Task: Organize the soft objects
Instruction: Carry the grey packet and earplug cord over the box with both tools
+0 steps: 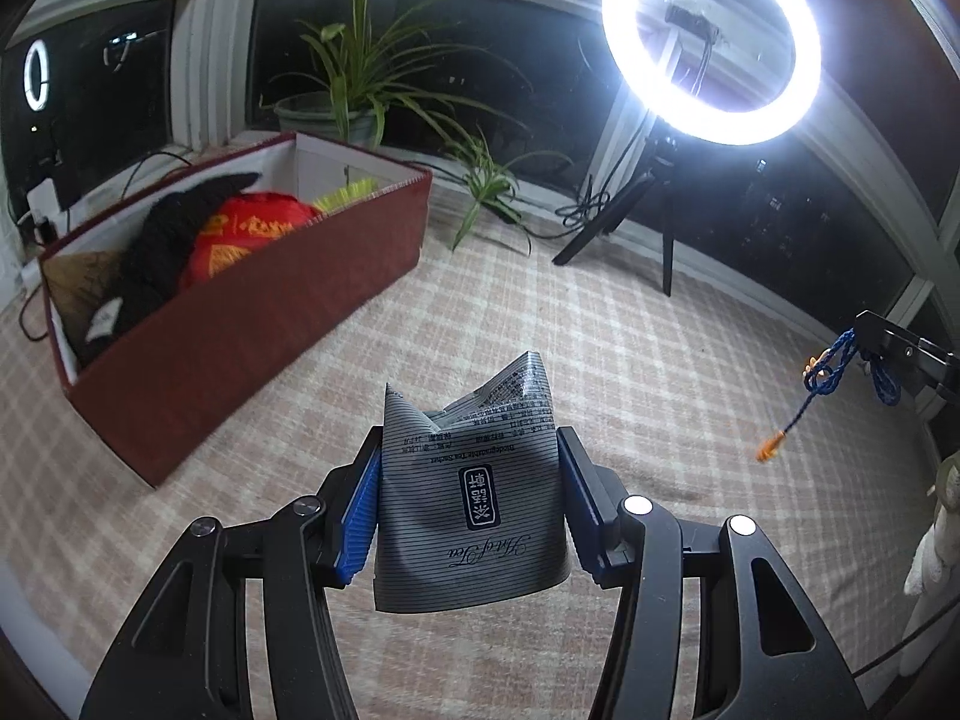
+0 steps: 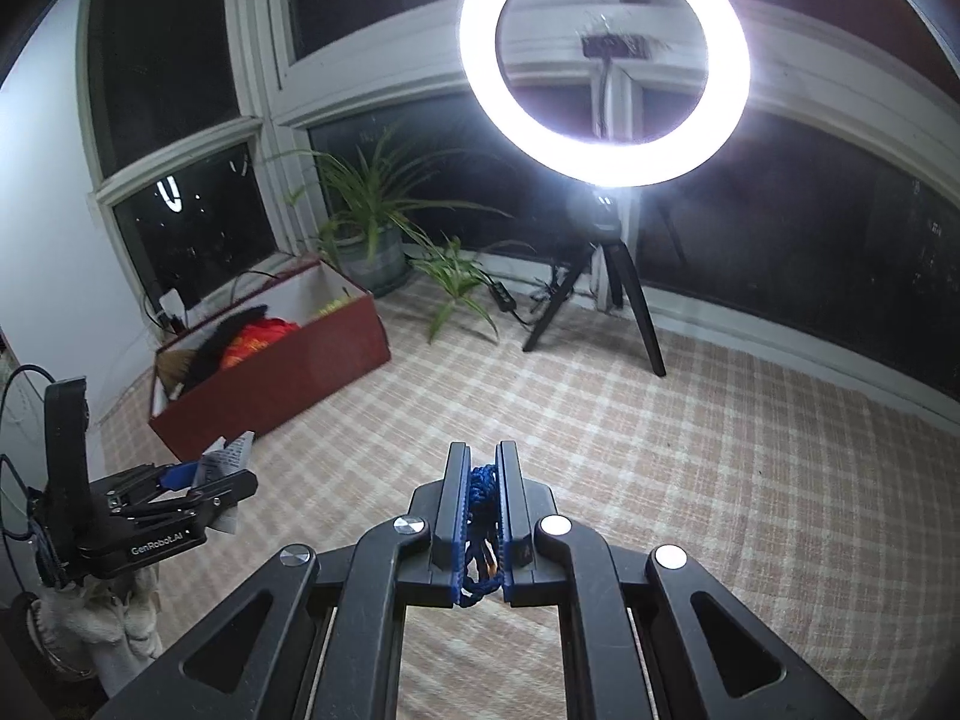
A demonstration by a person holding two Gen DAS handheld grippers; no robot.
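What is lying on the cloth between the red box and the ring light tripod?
Only spider plant leaves on the cloth, in both wrist views.

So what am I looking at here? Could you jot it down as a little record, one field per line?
Place: checked cloth surface beside dark windows
Left gripper: jaws closed on a striped tea sachet, held above the cloth
Right gripper: jaws shut on a blue braided cord
Cord's loose end: hangs down, orange tip
Red box: open, holds a black knit item, a red item, something yellow
Lighting: lit ring light on a tripod
Plants: potted plant behind the box
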